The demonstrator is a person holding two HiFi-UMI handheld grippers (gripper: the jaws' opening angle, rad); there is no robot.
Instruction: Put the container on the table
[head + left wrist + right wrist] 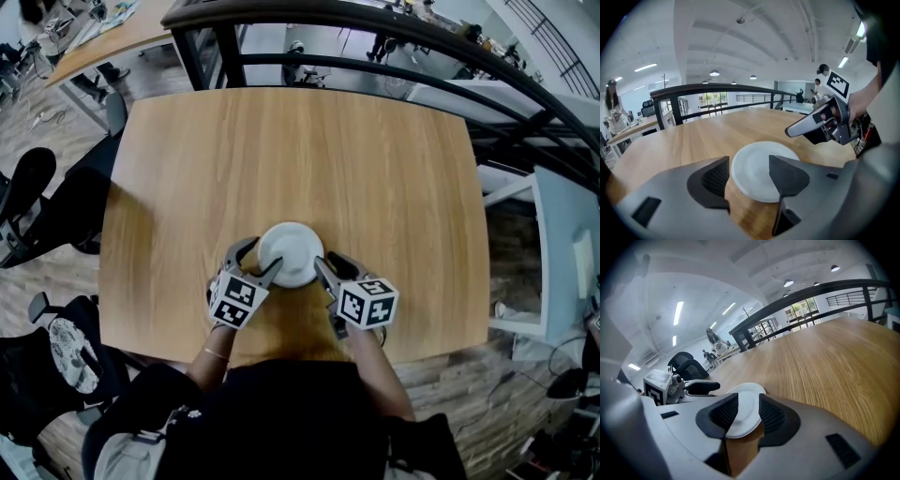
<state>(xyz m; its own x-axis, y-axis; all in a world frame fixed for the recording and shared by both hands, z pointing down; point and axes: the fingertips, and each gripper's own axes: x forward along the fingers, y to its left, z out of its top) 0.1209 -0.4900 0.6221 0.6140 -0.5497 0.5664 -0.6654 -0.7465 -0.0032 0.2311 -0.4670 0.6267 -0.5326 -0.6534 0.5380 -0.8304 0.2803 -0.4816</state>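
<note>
Two grippers flank the container [291, 253], which sits flat on the table [309, 150] near the 6 o'clock edge in the head view. The left gripper [258, 260] stands at the container's 8 o'clock, the right gripper [336, 265] at its 4 o'clock.

Gripper state: the left jaws are spread wide, with the container's rim between them and clear of both pads. The right jaws are also parted. The rim lies in the gap between them, and no pad appears to clamp it.

Step in hand: judged from the layout, placement is complete and release is the current step. The next move calls for drawing both grippers straight back toward 6 o'clock, keeping the jaws apart so that neither pad catches the rim and drags the container.

Orientation: the container is round and has no long axis across the table. Its own axis stands vertical, with a broad white face up. Whether that face is a lid or a base cannot be determined.
</note>
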